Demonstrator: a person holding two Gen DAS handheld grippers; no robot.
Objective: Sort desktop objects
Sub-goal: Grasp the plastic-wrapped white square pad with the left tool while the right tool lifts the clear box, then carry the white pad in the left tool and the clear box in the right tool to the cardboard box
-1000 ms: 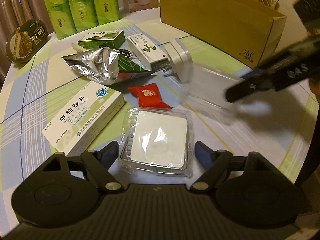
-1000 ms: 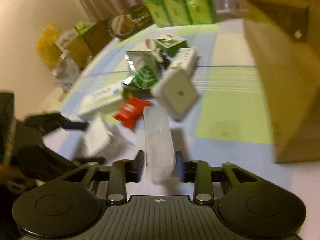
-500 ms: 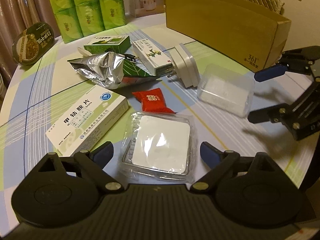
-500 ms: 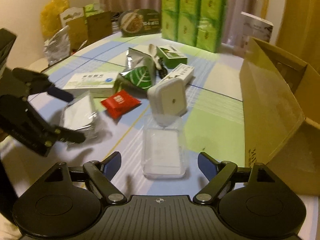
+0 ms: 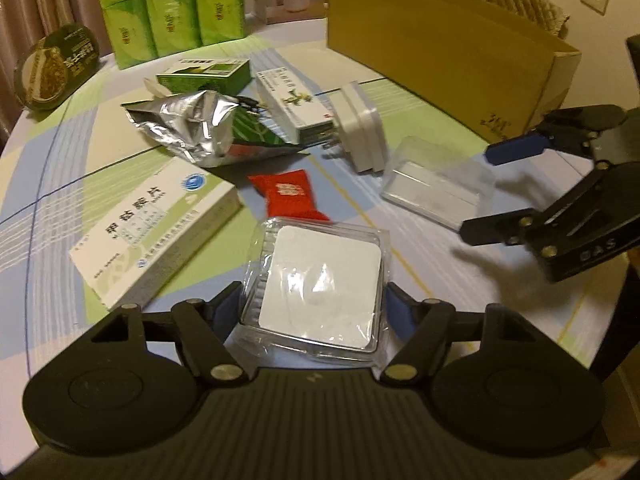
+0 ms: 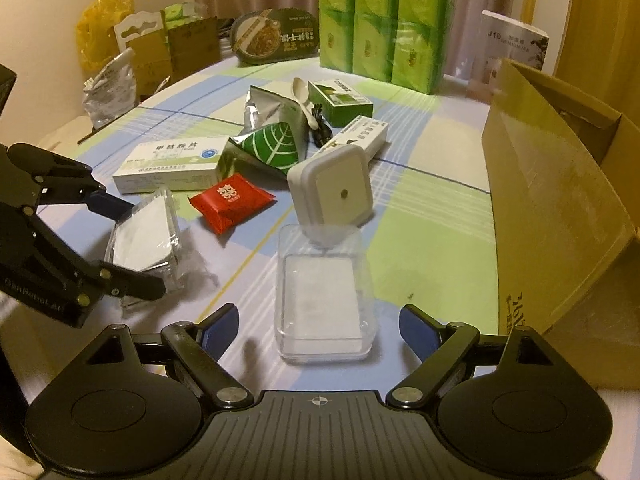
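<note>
My left gripper has closed on a clear plastic pack with a white square inside; its fingers touch both sides of the pack. In the right wrist view the same pack sits between the left gripper's fingers. My right gripper is open and empty, with a clear plastic box lying on the table between its fingers. That box also shows in the left wrist view, left of the right gripper.
On the table lie a red packet, a white plug adapter, a foil bag, a white medicine box, another white box and a green box. An open cardboard box stands at right. Green tissue packs stand behind.
My right gripper let go of the clear box, which now lies on the table, and opened wide. My left gripper's fingers closed in onto the plastic pack.
</note>
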